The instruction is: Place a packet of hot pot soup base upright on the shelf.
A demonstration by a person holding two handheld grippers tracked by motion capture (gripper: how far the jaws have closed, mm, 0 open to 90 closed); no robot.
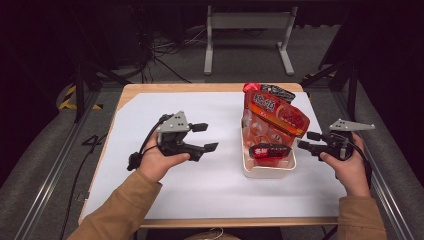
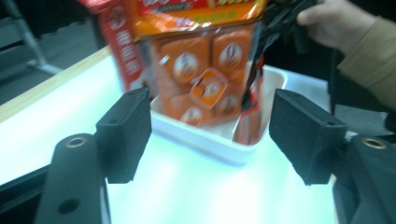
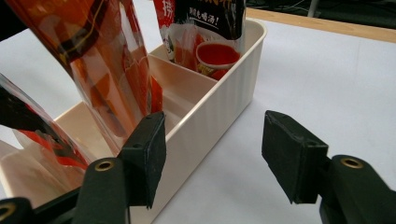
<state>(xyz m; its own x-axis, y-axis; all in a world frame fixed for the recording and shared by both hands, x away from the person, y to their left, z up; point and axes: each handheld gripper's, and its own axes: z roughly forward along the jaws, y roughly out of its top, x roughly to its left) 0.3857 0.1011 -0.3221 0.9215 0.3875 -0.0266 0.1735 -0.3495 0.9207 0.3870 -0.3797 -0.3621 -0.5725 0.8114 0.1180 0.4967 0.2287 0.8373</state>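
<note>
My left gripper (image 1: pixel 204 136) gapes empty, well left of the cream plastic bin (image 1: pixel 267 170) holding red snack packets (image 1: pixel 274 116); my right gripper (image 1: pixel 306 140) gapes beside its wall.

In the left gripper view the orange snack bag (image 2: pixel 201 79) standing in the white bin (image 2: pixel 205 140) is blurred, its top cut off, its print unreadable.

A wooden desk (image 1: pixel 210 88) carries a white sheet (image 1: pixel 165 185) that covers nearly all of its top, leaving bare wood along the far edge. Behind the far edge a grey metal frame (image 1: pixel 248 22) stands on the floor, with black cables (image 1: pixel 165 55) lying left of it. Yellow-black tape (image 1: pixel 70 97) marks the floor off the far left corner.
</note>
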